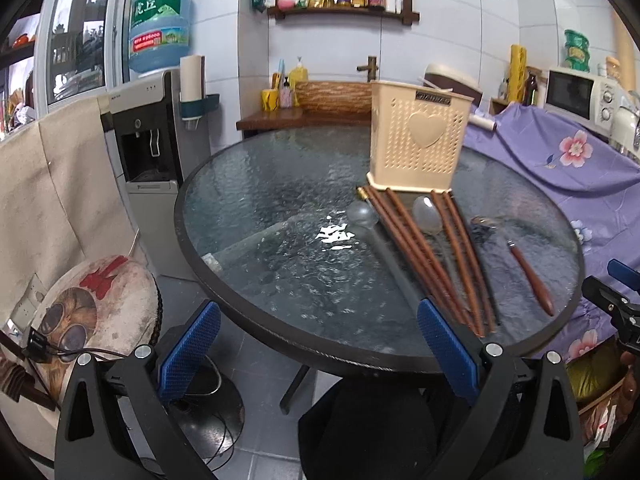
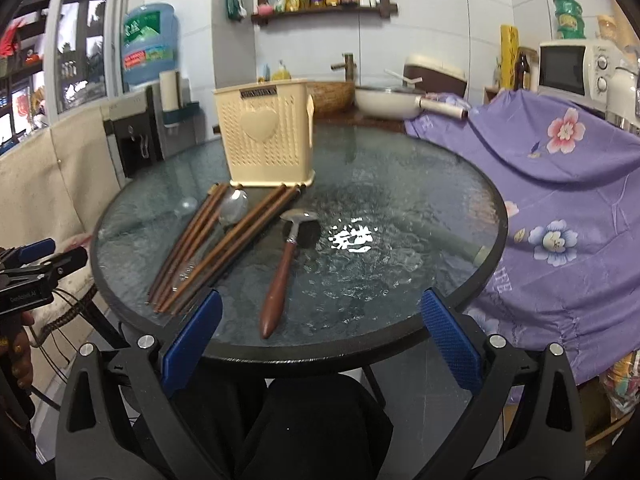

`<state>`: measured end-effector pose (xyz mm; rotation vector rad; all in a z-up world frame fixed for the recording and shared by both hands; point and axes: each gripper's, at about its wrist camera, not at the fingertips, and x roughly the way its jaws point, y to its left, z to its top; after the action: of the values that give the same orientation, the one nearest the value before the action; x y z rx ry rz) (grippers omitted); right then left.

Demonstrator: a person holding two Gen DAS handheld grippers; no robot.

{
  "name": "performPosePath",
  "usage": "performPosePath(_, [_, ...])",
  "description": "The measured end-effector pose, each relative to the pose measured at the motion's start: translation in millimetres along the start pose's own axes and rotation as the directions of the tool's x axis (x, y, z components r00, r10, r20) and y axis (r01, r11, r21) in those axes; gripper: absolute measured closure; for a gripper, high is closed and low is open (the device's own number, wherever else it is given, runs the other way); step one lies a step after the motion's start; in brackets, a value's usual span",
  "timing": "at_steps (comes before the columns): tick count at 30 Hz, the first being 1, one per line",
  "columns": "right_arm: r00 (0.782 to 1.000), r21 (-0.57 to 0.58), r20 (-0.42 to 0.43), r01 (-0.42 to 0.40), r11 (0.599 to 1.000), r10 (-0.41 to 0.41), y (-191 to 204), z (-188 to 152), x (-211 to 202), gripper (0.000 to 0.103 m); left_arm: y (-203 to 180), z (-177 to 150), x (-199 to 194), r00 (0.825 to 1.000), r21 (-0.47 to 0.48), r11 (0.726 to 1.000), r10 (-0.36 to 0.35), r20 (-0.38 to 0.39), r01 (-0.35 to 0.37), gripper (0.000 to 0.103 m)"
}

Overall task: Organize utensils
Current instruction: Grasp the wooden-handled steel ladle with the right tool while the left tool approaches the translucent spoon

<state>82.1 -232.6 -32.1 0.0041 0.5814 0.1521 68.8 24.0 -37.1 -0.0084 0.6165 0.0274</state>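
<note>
Start of task: both claws [image 1: 318,350] [image 2: 320,346] apart, empty. Chopsticks [image 2: 188,248], spoons [image 2: 234,208] on bench [image 2: 400,208]; next, grasp one for holder [image 2: 264,136].

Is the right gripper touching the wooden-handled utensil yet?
Apart. The right wrist view shows the right gripper open at the table edge, the wooden-handled utensil lying untouched between its fingers.

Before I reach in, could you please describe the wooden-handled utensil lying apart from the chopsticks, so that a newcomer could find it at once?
Start at the round glass table and find the cream perforated holder with a heart on its front. In front of it lie brown chopsticks and clear spoons. The wooden-handled utensil lies alone beside them, nearer the table's edge: it alone has a thick reddish-brown handle with a metal head.
</note>
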Motion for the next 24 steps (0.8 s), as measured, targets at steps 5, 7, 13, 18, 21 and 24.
performPosePath(5, [0.992,0.033,-0.113,-0.053,0.998,0.057,-2,24,44,0.005,6,18,30,0.998,0.011,1.000,0.000,-0.061,0.001,0.006])
performPosePath(7, [0.985,0.027,-0.159,-0.060,0.998,0.063,1,33,62,0.005,8,24,40,0.997,0.008,1.000,-0.003,-0.079,0.003,0.006])
performPosePath(13, [0.969,-0.043,-0.244,-0.036,0.998,0.024,11,57,107,0.010,7,41,68,0.992,0.034,0.999,-0.022,-0.127,0.027,0.006])
performPosePath(18, [0.947,-0.042,-0.319,-0.057,0.997,0.041,16,66,135,0.020,1,53,89,0.982,0.051,0.996,-0.056,-0.179,0.066,0.007])
performPosePath(21, [0.931,-0.032,-0.361,-0.068,0.997,0.052,17,68,148,0.026,-2,59,98,0.978,0.049,0.995,-0.077,-0.196,0.088,0.010])
performPosePath(24, [0.922,-0.026,-0.383,-0.075,0.997,0.060,20,69,155,0.027,-6,60,102,0.977,0.064,0.994,-0.076,-0.200,0.090,0.010])
